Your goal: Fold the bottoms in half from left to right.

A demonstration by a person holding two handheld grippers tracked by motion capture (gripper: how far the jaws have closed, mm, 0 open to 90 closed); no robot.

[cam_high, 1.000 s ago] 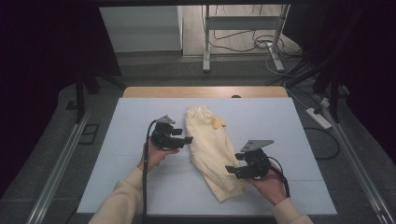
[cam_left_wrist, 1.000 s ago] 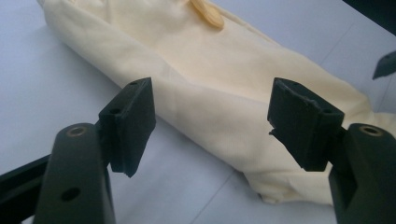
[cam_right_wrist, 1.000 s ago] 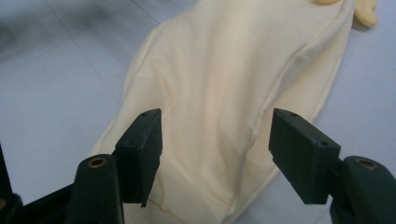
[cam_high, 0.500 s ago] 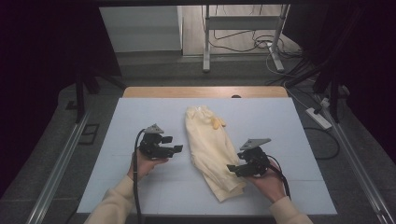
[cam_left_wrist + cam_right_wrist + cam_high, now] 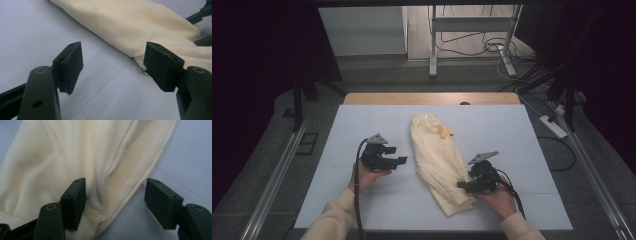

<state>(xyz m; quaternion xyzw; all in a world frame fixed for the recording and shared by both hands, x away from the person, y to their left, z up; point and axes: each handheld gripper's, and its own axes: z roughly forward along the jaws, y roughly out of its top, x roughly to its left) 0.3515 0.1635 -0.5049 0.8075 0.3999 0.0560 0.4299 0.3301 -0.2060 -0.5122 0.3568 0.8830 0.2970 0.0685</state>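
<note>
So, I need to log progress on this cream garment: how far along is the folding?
Done: the cream garment already lies gathered into a long narrow bundle on the pale table. In hand: the right claw stands open over the garment's hemmed edge near the ribbed end, not yet pinching it. The left claw is open over bare table beside the cloth. Left: gripping the edge and any further folds.

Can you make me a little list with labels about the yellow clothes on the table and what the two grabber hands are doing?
garment: pale yellow folded garment, lying lengthwise on the table
surface: light blue-white table
left gripper: left gripper, fingers open, on bare table beside the garment, not touching it
right gripper: right gripper, fingers open, straddling the garment's edge near its lower end; jaws have just been closing a little, not gripping yet
detail: small darker yellow patch near the garment's far end
</note>
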